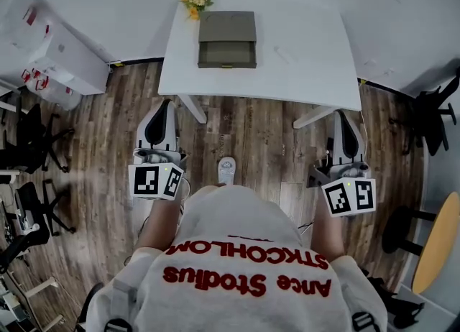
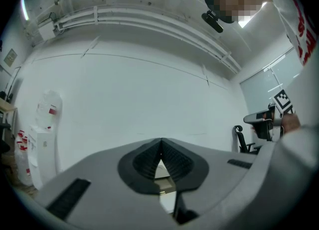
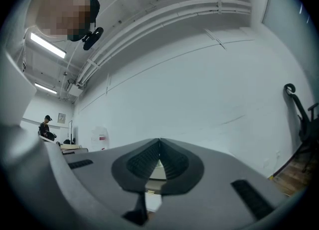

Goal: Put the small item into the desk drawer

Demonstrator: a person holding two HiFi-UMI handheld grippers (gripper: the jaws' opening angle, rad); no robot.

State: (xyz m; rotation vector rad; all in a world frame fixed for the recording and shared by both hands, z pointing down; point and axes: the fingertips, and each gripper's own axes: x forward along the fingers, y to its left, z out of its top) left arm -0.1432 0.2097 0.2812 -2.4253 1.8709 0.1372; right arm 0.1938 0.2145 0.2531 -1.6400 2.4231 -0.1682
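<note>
Left hand-held gripper and right hand-held gripper are both clenched and empty, at 9 and 3 o'clock. The drawer stands open on the desk at 12.

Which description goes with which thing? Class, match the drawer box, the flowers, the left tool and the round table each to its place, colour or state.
Things:
1. drawer box
2. flowers
3. left tool
4. round table

Descriptions:
a. shut, nothing between its jaws
b. wood-coloured, at the head view's right edge
c. olive-grey, standing on the white table
d. yellow and orange, at the white table's far edge

Pairs: 1-c, 2-d, 3-a, 4-b.
</note>
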